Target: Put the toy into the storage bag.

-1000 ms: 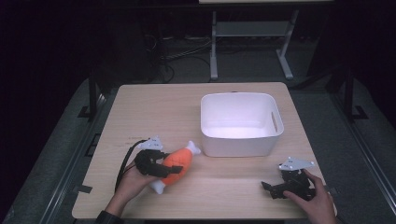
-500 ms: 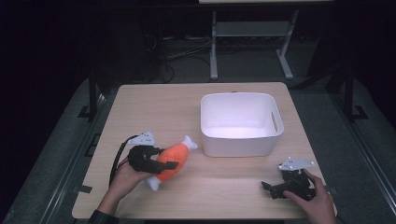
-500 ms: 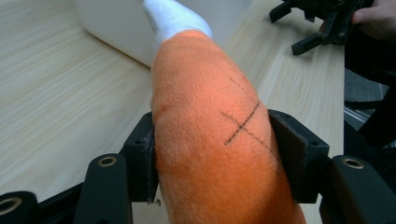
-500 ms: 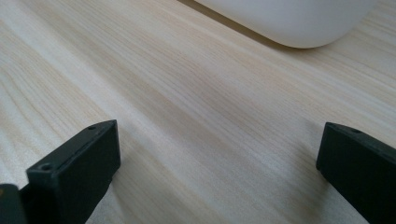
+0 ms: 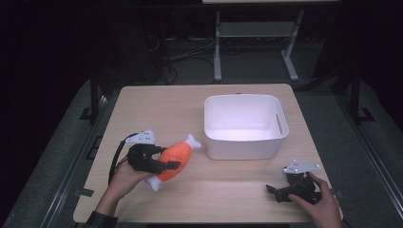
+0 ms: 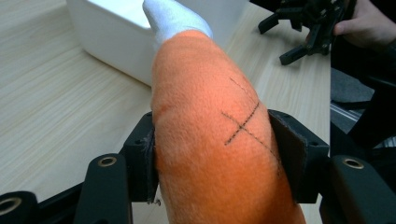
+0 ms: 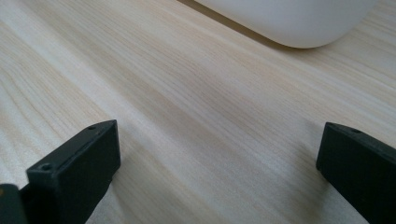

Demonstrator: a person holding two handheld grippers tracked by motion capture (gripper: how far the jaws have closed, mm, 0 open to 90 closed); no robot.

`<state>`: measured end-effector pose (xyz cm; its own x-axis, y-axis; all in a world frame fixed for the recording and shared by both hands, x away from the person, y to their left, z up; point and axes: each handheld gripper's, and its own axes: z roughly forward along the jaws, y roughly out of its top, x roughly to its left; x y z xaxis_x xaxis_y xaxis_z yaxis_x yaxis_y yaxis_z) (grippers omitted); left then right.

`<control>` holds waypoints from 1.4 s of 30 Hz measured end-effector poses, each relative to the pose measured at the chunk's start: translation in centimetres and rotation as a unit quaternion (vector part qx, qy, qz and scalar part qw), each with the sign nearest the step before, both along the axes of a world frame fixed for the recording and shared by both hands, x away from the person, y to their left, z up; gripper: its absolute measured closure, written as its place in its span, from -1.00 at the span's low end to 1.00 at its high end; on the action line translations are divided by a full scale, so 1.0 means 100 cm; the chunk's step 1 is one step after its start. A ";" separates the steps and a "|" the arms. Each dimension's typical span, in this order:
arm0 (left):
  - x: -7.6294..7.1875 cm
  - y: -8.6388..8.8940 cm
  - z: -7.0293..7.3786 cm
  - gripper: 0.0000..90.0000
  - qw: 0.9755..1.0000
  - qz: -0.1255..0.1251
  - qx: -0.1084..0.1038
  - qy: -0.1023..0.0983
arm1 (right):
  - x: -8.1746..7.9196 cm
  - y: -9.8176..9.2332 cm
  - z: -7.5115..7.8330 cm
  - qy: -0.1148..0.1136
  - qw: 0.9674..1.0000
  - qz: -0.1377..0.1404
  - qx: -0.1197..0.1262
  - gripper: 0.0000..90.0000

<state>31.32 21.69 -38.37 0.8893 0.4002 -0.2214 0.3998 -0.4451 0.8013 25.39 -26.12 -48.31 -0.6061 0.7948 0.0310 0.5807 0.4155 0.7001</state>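
Here the left gripper (image 5: 159, 164) pinches a plush toy (image 5: 175, 160) across its orange middle; in the left gripper view its fingers (image 6: 144, 161) press into the soft fabric on both sides. The toy is spindle-shaped, fuzzy orange with white ends, and a thin dark cross is stitched on its side. It hangs tilted over the near left part of the worktop (image 5: 157, 109), its far white tip just beside the near left corner of the white bin (image 5: 245, 147), a small gap between them.

The bin is smooth plastic, rectangular with rounded corners and a slot handle in its right wall. It stands right of centre, its right wall close to the worktop's right edge. Its inside looks bare.

The worktop is pale wood grain with rounded corners. Open room lies along the far left and in the near strip between the two hands.

The right gripper (image 5: 280, 190) rests low at the near right corner, close to the near edge. In the right gripper view its fingers (image 7: 77, 168) stand spread wide with only bare wood between them, the bin's rounded base farther off.
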 end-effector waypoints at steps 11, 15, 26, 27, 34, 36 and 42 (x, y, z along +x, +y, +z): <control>0.006 -0.003 0.017 -0.12 1.000 -0.012 0.000 -0.007 | 0.000 0.000 0.000 0.000 1.000 0.000 0.000 -1.00; 0.009 -0.006 0.026 -0.12 1.000 -0.019 0.001 -0.012 | 0.000 0.000 0.000 0.001 1.000 0.000 0.001 -1.00; 0.019 -0.015 0.047 -0.12 0.999 -0.036 -0.004 -0.023 | 0.000 0.000 0.000 0.000 1.000 0.000 0.001 -1.00; 0.020 -0.016 0.049 -0.12 0.999 -0.037 -0.004 -0.025 | 0.000 0.000 0.000 -0.001 1.000 0.001 0.000 -1.00; 0.028 -0.021 0.056 -0.12 0.999 -0.042 -0.010 -0.025 | 0.000 0.000 0.000 -0.001 1.000 0.001 0.000 -1.00; 0.032 -0.024 0.060 -0.12 0.999 -0.046 -0.011 -0.027 | 0.000 0.000 0.000 0.000 1.000 0.001 0.001 -1.00; 0.038 -0.032 0.068 -0.12 0.998 -0.056 -0.013 -0.030 | 0.000 0.000 0.000 0.000 1.000 0.001 0.000 -1.00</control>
